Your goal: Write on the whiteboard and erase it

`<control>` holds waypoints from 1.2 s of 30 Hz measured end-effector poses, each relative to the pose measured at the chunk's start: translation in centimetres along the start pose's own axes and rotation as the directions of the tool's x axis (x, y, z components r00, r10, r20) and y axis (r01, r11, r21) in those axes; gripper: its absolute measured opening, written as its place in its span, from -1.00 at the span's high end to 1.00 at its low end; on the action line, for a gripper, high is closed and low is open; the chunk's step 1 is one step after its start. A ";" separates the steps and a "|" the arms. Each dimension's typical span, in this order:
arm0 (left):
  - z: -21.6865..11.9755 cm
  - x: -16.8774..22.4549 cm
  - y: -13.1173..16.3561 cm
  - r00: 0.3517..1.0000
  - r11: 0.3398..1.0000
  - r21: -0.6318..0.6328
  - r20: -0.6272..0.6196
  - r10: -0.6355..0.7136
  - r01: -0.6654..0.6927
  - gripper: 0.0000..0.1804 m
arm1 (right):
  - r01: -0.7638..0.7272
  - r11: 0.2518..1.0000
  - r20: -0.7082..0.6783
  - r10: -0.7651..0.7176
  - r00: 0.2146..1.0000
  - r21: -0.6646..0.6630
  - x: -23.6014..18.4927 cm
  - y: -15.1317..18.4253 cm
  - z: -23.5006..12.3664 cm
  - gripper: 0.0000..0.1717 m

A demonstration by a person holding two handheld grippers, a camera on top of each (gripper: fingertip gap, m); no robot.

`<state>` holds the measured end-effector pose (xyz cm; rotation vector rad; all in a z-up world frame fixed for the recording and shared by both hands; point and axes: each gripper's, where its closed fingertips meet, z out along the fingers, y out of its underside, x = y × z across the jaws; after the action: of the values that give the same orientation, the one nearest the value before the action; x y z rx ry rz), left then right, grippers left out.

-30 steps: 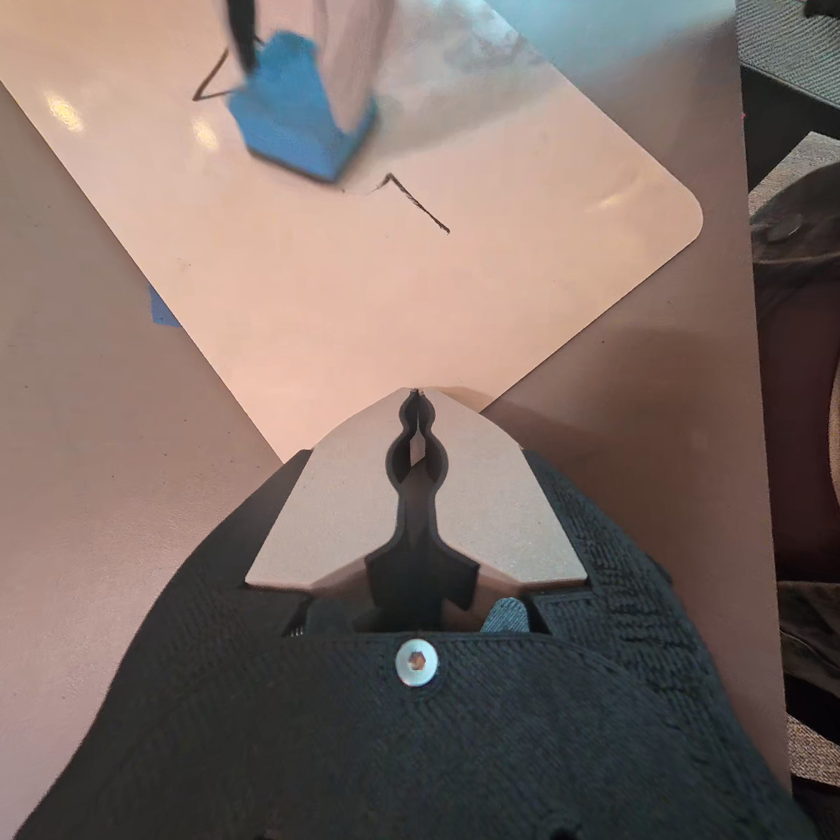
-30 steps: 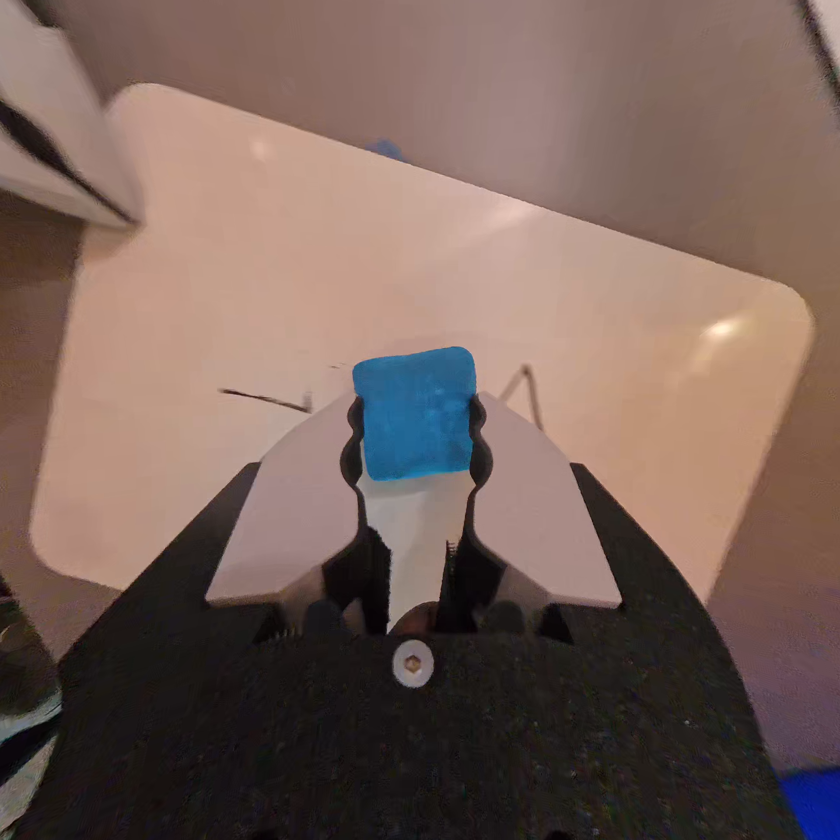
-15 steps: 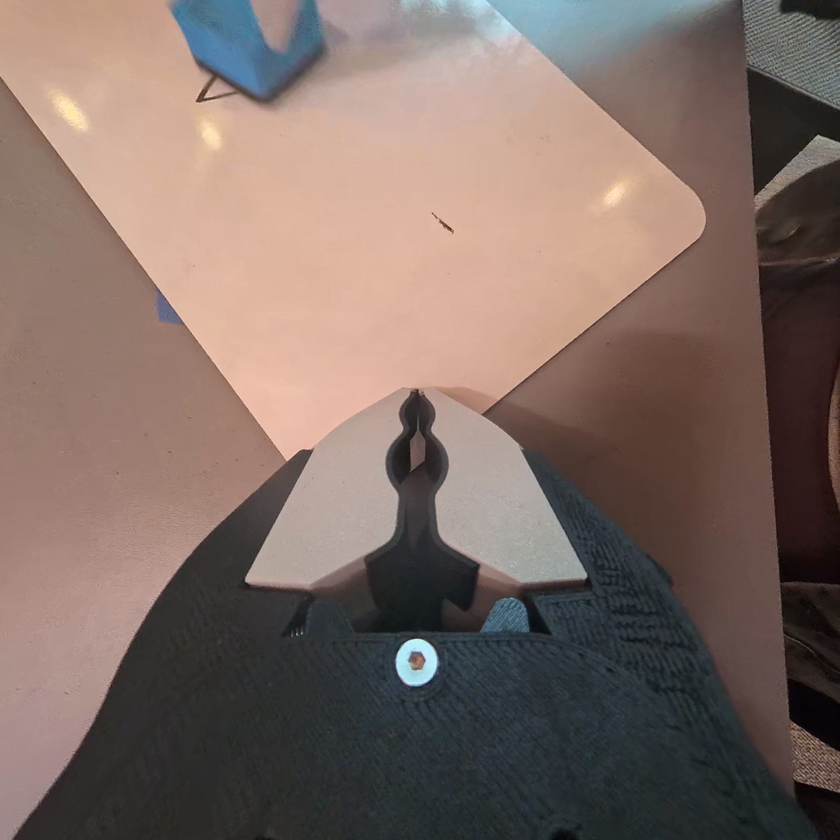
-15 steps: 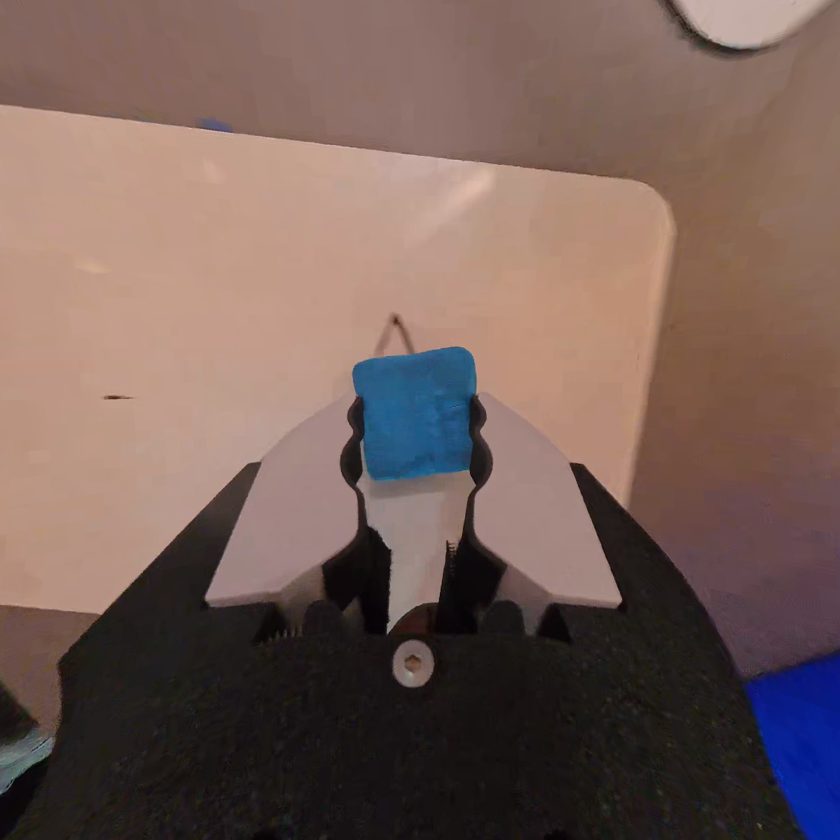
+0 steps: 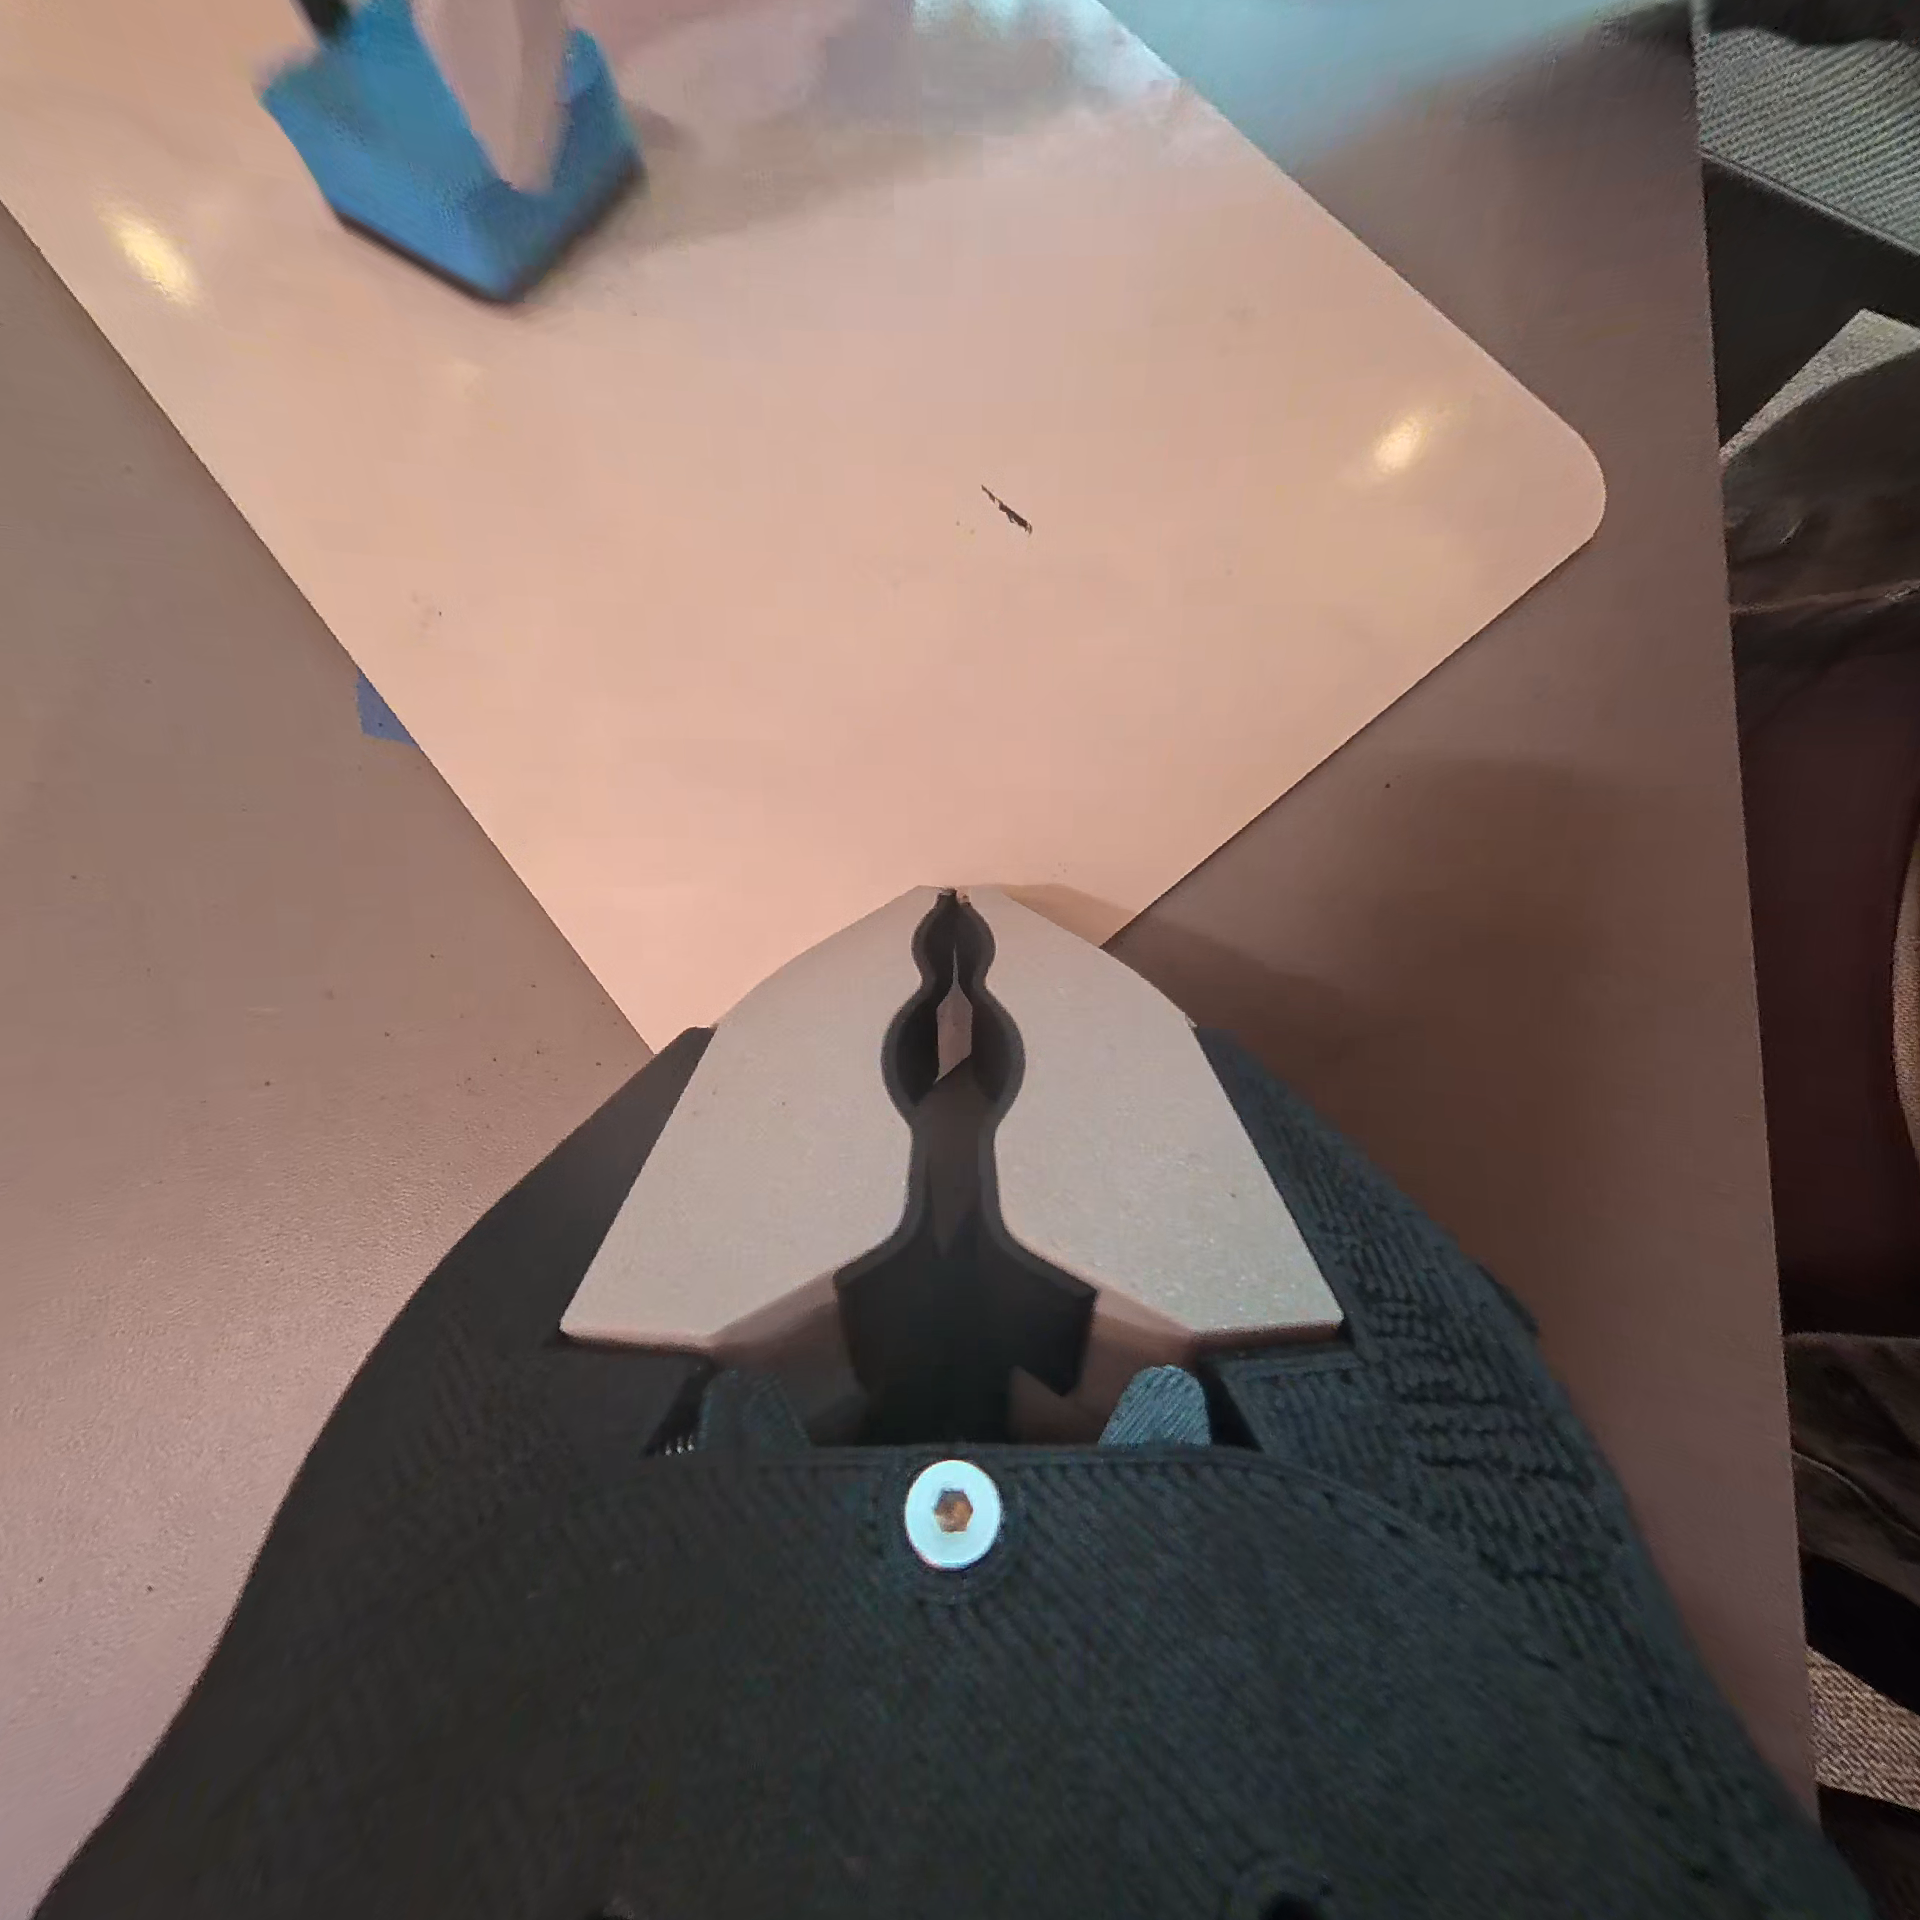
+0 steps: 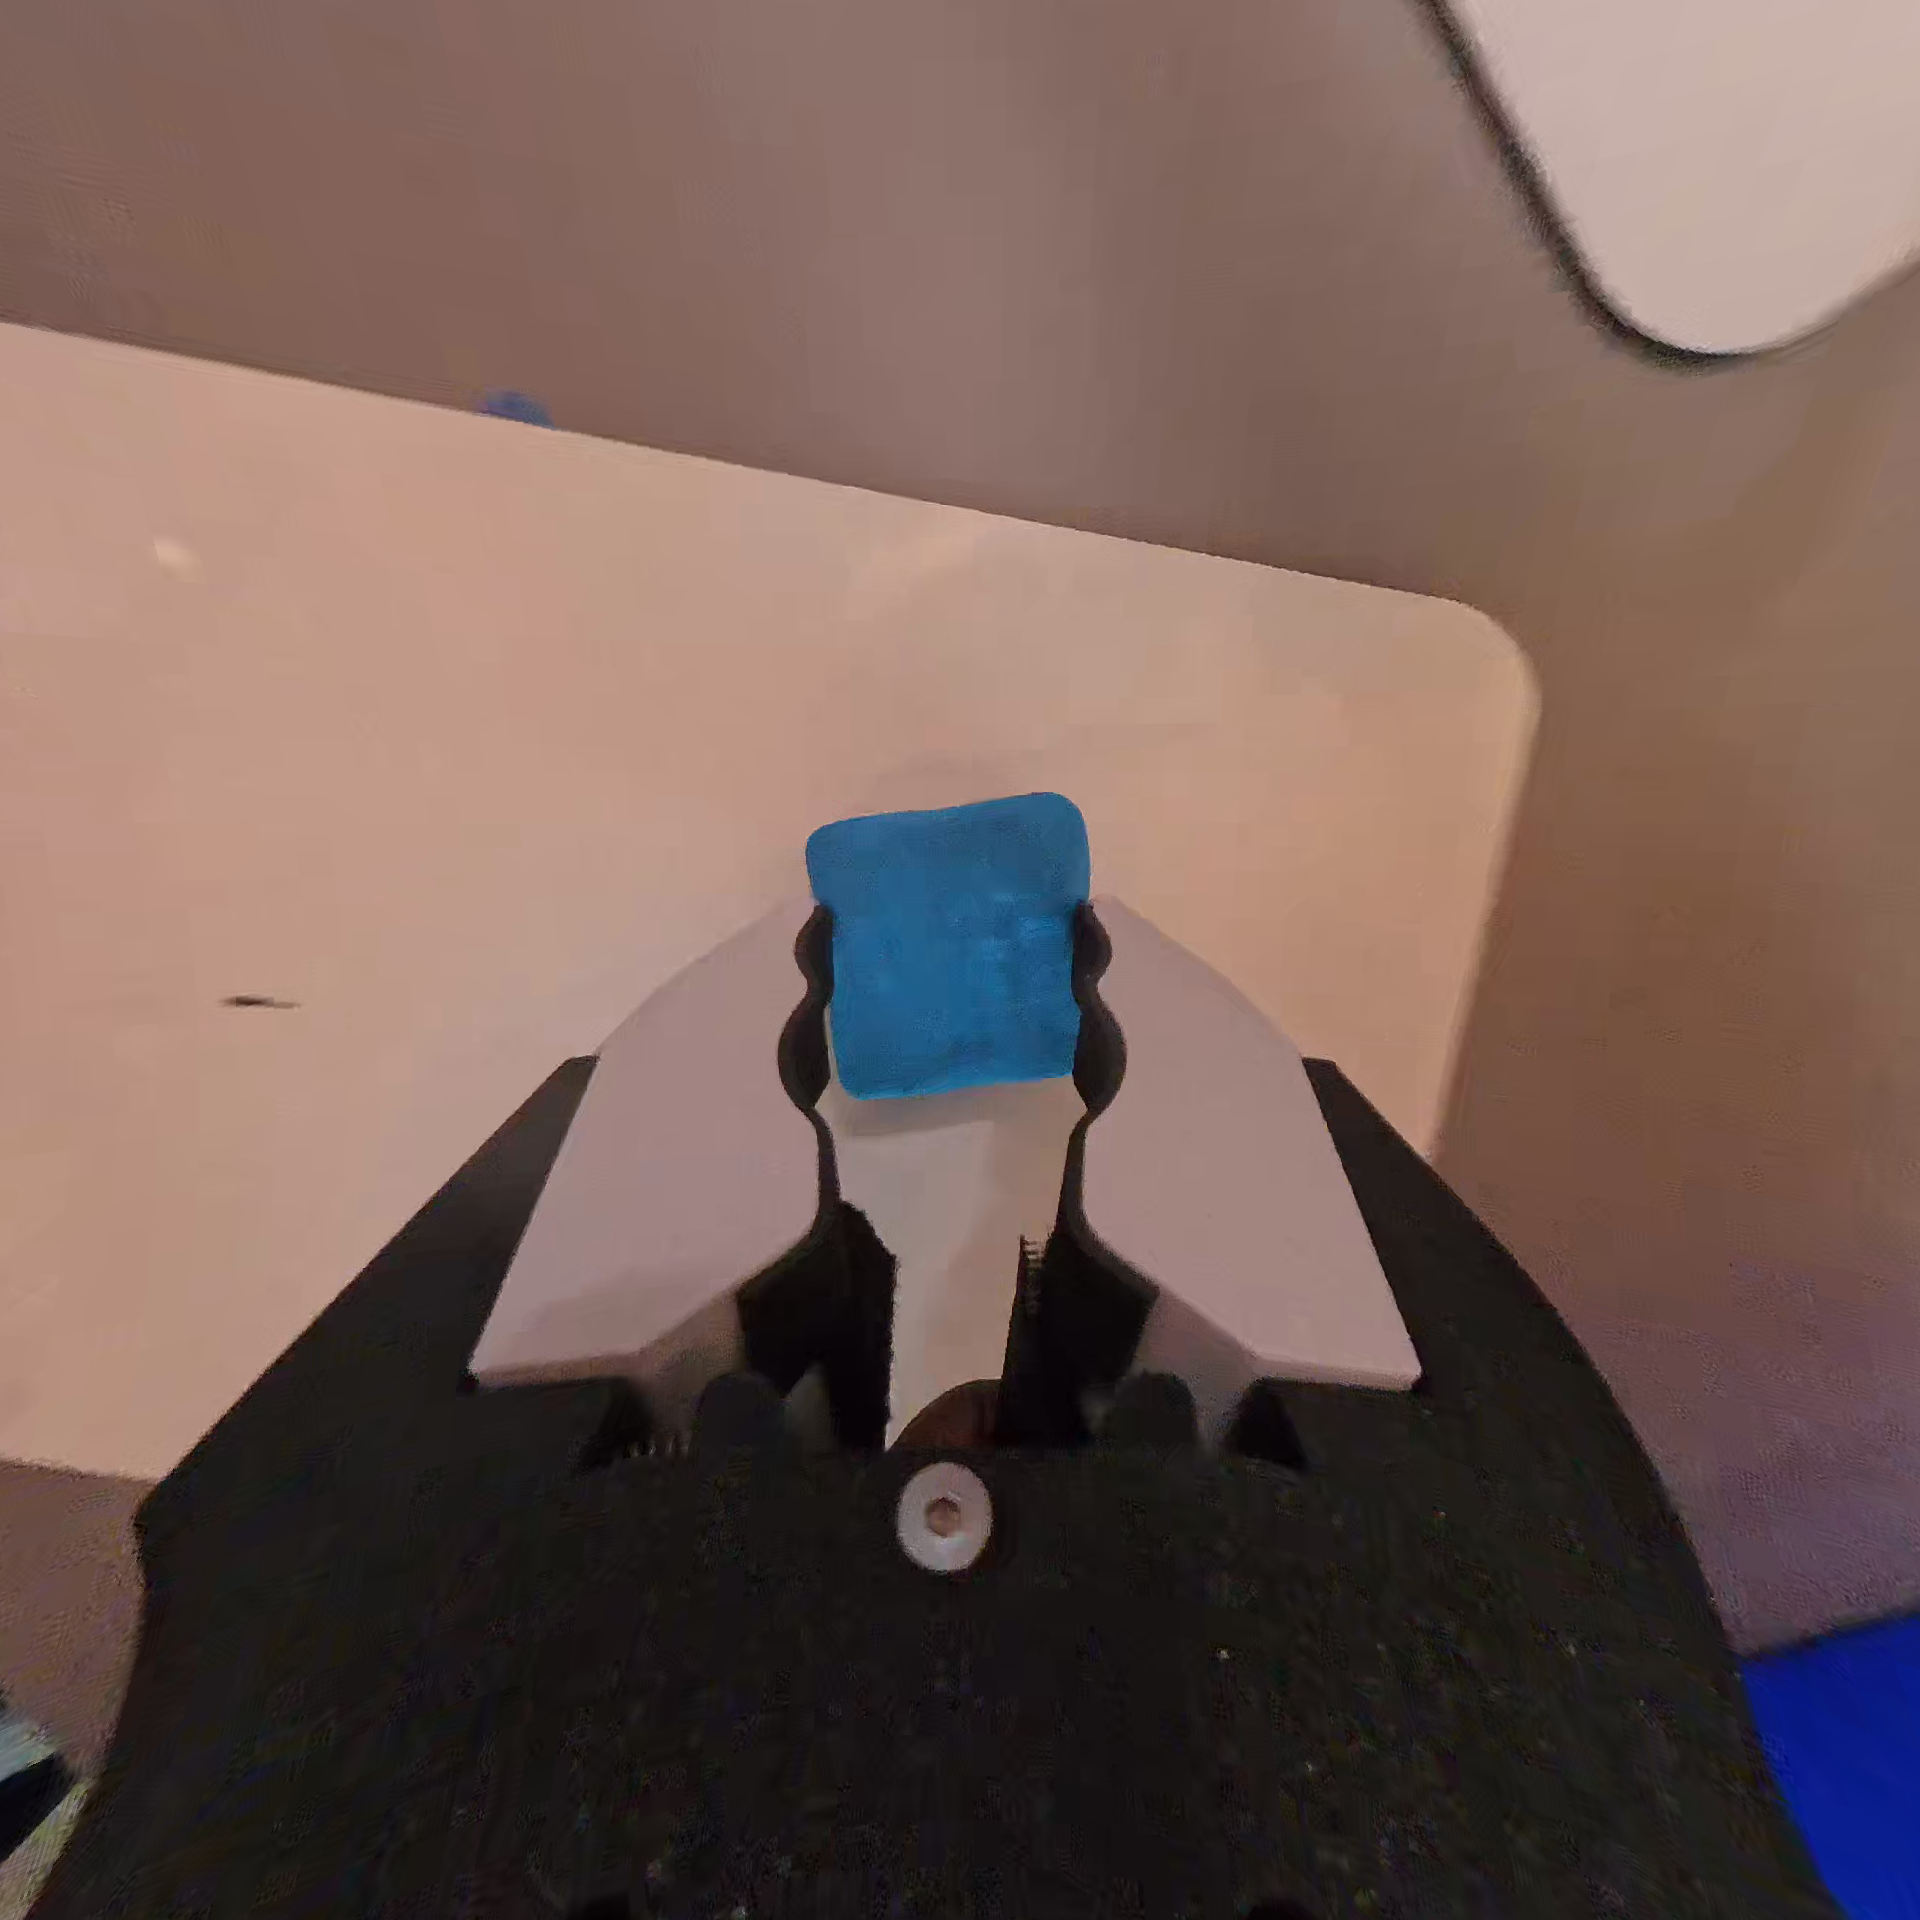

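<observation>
The right gripper (image 6: 948, 997) pinches the blue eraser (image 6: 948, 945) and presses it flat on the whiteboard (image 5: 727, 540) to rub off ink. One small mark (image 5: 1006, 509) remains mid-board. The left gripper (image 5: 954, 896), pressed together and empty, rests on the board's near corner, likely to steady it on the tabletop (image 5: 208, 1039).

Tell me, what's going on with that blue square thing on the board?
A person is wiping a whiteboard clean with two hand-held grippers. The right gripper is squeezing a blue eraser between its fingers and holding it on the board. Nearly all the writing is gone; only a tiny black mark is left near the middle. The left gripper is shut with nothing in it, sitting at the board's near corner.
</observation>
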<state>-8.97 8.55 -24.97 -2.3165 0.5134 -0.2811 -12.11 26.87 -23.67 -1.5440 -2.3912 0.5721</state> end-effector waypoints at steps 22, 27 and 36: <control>0.0 0.0 0.0 1.000 1.000 -0.002 0.005 0.014 -0.014 0.99 | 0.215 0.976 0.141 -0.216 0.966 0.020 -12.7 1.9 -0.9 0.48; 0.0 0.2 0.0 1.000 1.000 -0.001 -0.003 0.015 -0.015 0.99 | 0.095 0.995 0.002 -0.095 0.995 0.002 -8.5 2.3 -1.2 0.48; 0.0 0.1 0.0 1.000 1.000 -0.002 0.001 0.021 -0.021 0.99 | 0.344 0.936 0.198 -0.352 0.915 0.074 -16.9 -1.7 0.7 0.48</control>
<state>-8.82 8.54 -24.97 -2.3114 0.5378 -0.2693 -6.79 10.78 -23.37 -1.0451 -2.7077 0.7221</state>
